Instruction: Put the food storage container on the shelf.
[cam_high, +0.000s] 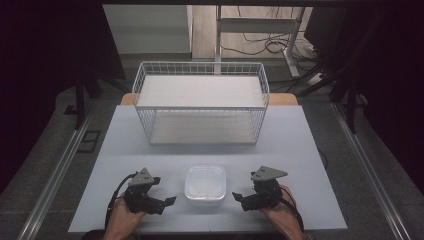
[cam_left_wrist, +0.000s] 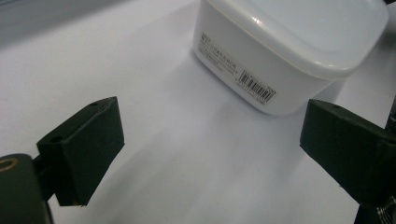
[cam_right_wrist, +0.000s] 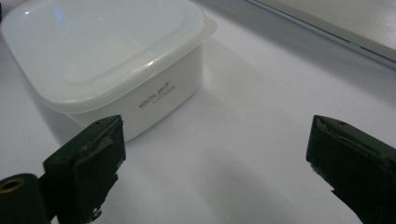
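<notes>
White lidded box (cam_high: 205, 185) sits on the table's (cam_high: 300, 150) near edge, between two hand-held grippers — left gripper (cam_high: 167, 196) and right gripper (cam_high: 239, 198) both with jaws spread, touching nothing — wire basket (cam_high: 200, 102) behind.

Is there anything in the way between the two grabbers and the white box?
No, nothing visible is in the way. The white box sits on the table between the left gripper and the right gripper. Both have their jaws wide open, and just bare tabletop lies between each one and the box.
</notes>
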